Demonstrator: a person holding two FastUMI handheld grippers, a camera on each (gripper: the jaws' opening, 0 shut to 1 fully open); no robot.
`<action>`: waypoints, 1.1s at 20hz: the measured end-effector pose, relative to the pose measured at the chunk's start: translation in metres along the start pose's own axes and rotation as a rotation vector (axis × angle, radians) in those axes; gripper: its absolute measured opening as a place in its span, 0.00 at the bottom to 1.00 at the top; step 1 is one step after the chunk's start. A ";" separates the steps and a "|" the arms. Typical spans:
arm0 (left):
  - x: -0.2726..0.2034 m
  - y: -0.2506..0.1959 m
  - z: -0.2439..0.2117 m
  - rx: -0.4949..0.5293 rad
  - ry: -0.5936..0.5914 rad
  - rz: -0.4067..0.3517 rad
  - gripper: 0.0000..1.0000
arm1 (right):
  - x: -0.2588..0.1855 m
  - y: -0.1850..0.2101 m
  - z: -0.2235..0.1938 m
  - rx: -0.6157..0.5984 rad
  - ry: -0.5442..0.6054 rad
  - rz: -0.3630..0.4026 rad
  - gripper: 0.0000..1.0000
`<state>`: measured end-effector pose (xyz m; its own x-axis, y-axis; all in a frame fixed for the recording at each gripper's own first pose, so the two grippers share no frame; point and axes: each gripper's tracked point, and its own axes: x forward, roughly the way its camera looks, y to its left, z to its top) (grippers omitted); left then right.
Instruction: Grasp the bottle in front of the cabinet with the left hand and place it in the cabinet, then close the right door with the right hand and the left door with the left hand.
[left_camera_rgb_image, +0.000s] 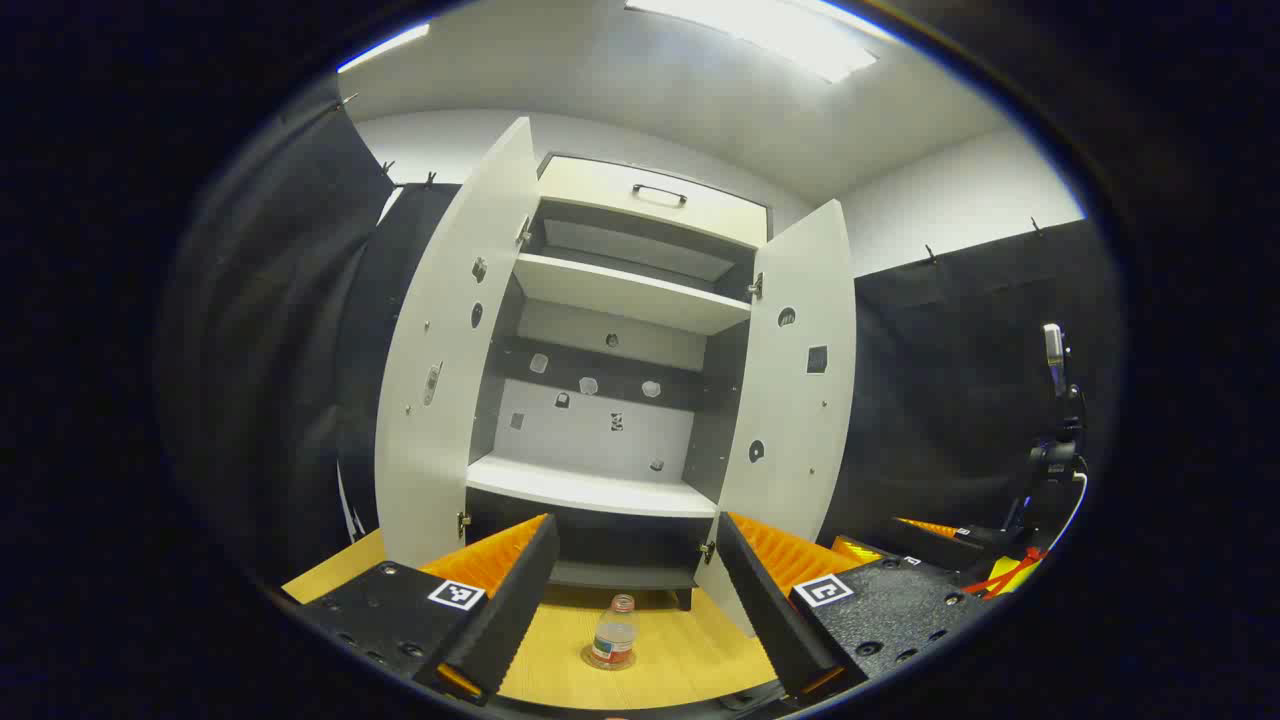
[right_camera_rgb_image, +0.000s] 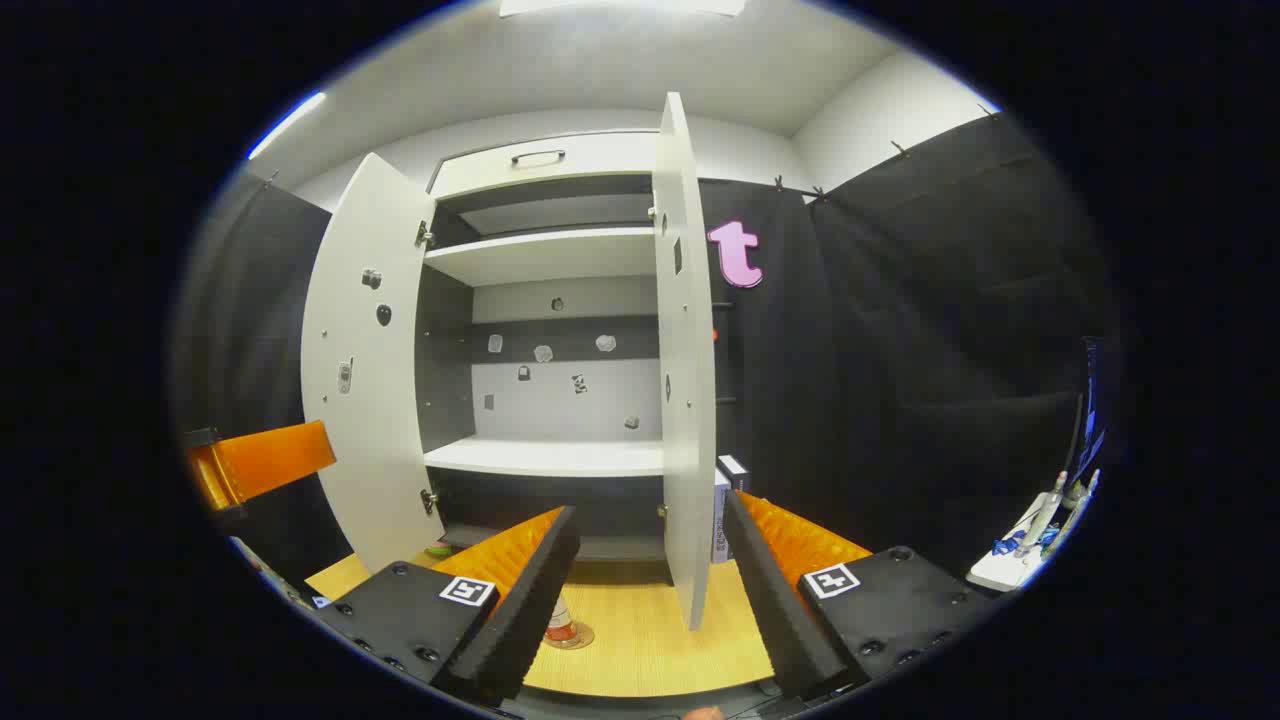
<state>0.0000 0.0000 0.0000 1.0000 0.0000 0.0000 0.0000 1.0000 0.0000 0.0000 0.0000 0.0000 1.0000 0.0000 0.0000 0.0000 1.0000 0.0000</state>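
Bottle (left_camera_rgb_image: 614, 632) placement is best read after the larger items, so you meet them first. Your cabinet (left_camera_rgb_image: 610, 300) takes up the centre of the left gripper view, a tall pale unit with both doors swung open. Its left door (left_camera_rgb_image: 450, 360) stands in the centre-left of the frame and its right door (left_camera_rgb_image: 795, 400) in the centre-right. Between them you see an upper shelf (left_camera_rgb_image: 625, 290) and a lower shelf (left_camera_rgb_image: 590, 490), with a handled drawer front (left_camera_rgb_image: 655, 195) at the top. In the right gripper view the same cabinet sits left of centre, and its right door is seen nearly edge-on as a narrow upright slab at mid-frame.

Your wooden floor panel (left_camera_rgb_image: 690, 650) lies at the bottom centre of the left gripper view.

Your left gripper (left_camera_rgb_image: 630, 620) shows at the bottom of the left gripper view. Its fingers are spread wide and grip nothing. Your right gripper (right_camera_rgb_image: 645, 600) shows at the bottom of the right gripper view, likewise spread and empty.

The bottle stands on the floor panel in front of the cabinet, at the bottom centre of the left gripper view. You see it between the two fingers and touching neither. Its long axis is vertical, with the cap pointing up. In the right gripper view only its base peeps out beside the left finger, at the lower centre-left.
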 end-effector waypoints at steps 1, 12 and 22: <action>0.003 -0.005 -0.002 -0.004 0.002 0.016 0.97 | 0.003 -0.002 -0.001 -0.015 0.013 0.019 0.96; 0.031 -0.043 -0.020 0.030 -0.007 0.259 0.97 | 0.046 -0.018 -0.005 -0.076 0.026 0.309 0.96; 0.038 0.016 -0.018 0.095 -0.009 0.258 0.97 | 0.065 0.009 -0.005 -0.037 0.002 0.217 0.96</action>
<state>0.0380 0.0161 -0.0178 0.9668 0.2548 0.0210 -0.2556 0.9623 0.0931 0.0655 0.0092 -0.0046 0.9766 0.2150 -0.0062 -0.2151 0.9759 -0.0360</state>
